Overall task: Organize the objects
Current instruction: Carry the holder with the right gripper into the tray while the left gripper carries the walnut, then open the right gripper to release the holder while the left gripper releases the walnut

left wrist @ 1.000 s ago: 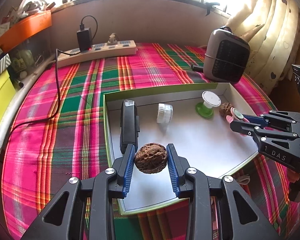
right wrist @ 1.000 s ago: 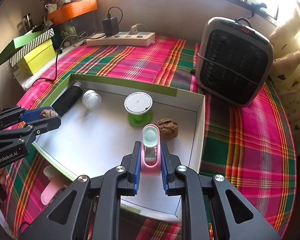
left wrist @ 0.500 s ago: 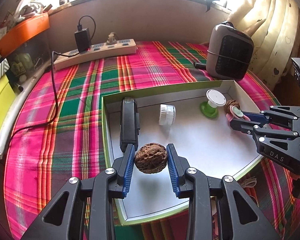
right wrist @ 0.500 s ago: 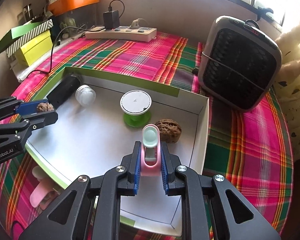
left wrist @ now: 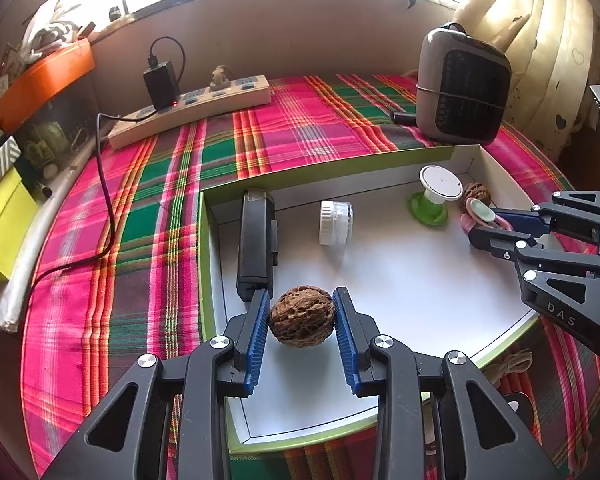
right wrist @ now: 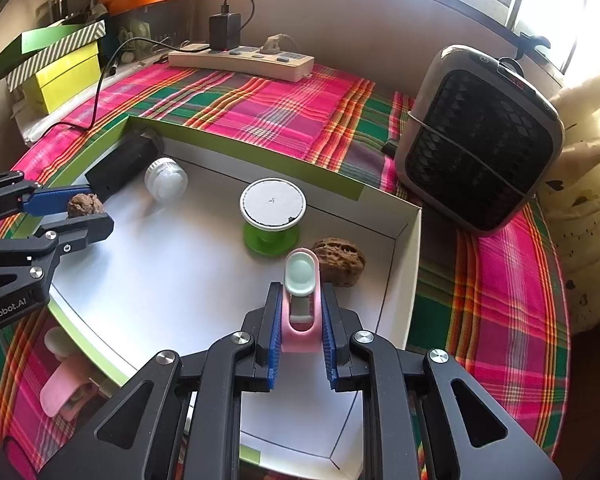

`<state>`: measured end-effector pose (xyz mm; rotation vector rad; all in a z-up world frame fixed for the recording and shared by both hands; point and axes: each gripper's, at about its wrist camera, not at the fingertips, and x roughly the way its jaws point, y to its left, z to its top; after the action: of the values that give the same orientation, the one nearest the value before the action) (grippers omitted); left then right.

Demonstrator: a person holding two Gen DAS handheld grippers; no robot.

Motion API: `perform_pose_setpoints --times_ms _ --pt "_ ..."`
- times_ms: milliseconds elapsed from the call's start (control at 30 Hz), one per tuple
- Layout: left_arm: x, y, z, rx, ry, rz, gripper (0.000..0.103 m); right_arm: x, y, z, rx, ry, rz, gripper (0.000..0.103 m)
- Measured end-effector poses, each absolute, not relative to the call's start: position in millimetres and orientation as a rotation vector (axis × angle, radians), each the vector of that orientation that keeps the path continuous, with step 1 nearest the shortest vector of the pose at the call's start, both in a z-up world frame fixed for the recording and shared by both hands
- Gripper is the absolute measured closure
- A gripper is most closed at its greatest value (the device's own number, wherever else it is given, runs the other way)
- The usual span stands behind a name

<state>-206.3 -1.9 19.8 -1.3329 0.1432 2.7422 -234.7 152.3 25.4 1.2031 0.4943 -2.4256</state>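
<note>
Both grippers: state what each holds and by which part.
Left gripper clamps a walnut by its two sides. Right gripper pinches a pink clip across its lower body.

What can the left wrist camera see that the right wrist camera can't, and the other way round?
Only the left wrist view shows the curtain. Only the right wrist view shows the green striped lid on the yellow box. Both show the left gripper shut on a walnut, the right gripper shut on a pink clip, a second walnut lying in the tray, and the heater.
</note>
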Motion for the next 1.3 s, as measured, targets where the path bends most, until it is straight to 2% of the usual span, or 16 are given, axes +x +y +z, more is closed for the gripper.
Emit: perform_pose_setpoints --times_ms 1133,1300 --pt "-207.9 1.5 16.3 -1.350 0.144 2.731 0.072 -232.4 151.2 25.1 1.195 0.493 -2.430 0.084" --pt "-206.7 1.0 15.5 -1.344 0.134 2.729 0.071 -230.9 152.8 25.5 1.194 0.489 -2.435 0.078"
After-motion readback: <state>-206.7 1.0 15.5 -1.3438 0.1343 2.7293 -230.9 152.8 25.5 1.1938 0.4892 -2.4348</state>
